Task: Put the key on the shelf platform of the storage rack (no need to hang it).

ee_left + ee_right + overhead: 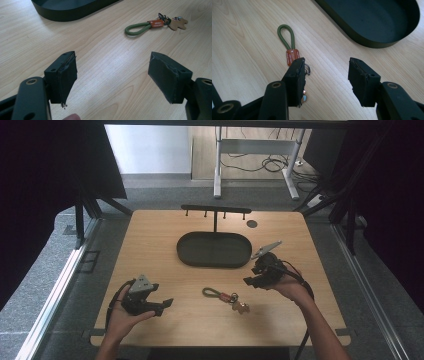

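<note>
— Left gripper (161, 304), lower left of the high view?
— Jaws stood wide, holding nothing.
— And the keychain (226, 297)?
— Flat on the table (150, 250), lower centre.
— Right gripper (251, 282)?
— Centre-right, half open above it, gripping nothing.

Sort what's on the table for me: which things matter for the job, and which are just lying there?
In play: keychain with green loop, right gripper open just above it, left gripper open nearby.
Standing by: oval tray, hook rack behind it, round table hole.
</note>
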Available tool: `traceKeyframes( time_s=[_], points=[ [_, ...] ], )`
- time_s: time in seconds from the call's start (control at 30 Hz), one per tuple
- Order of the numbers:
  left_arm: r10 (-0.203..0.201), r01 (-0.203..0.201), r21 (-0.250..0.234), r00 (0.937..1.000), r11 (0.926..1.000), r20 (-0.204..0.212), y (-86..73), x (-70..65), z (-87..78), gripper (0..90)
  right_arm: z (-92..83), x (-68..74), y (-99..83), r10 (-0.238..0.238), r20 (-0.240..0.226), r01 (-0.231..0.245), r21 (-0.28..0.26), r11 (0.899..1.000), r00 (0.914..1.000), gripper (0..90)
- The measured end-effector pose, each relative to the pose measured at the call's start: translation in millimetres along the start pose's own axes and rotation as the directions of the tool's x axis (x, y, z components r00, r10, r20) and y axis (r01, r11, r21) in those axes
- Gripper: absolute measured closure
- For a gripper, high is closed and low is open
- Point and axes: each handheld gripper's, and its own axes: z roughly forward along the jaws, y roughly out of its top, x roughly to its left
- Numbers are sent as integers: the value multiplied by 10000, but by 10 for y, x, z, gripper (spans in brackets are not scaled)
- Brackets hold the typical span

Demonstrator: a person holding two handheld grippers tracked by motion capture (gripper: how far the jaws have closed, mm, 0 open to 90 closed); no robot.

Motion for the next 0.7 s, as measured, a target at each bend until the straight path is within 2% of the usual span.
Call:
traceKeyframes(
  time_s=[0.27, 0.5, 0.7],
  points=[
    [64, -64, 36, 10000, 10000, 38, 6, -16, 2, 235, 99, 81, 75, -375, -27, 375, 278, 9989, 9993, 472],
    [31, -31, 17, 10000, 10000, 57, 6, -17, 9, 235, 250, 122, 155, -528, -239, 546, 863, 9948, 9983, 481],
    [19, -18, -48, 10000, 10000, 59, 5, -13, -3, 235, 354, 186, 194, -734, -404, 775, 1113, 9908, 9965, 487]
  ],
)
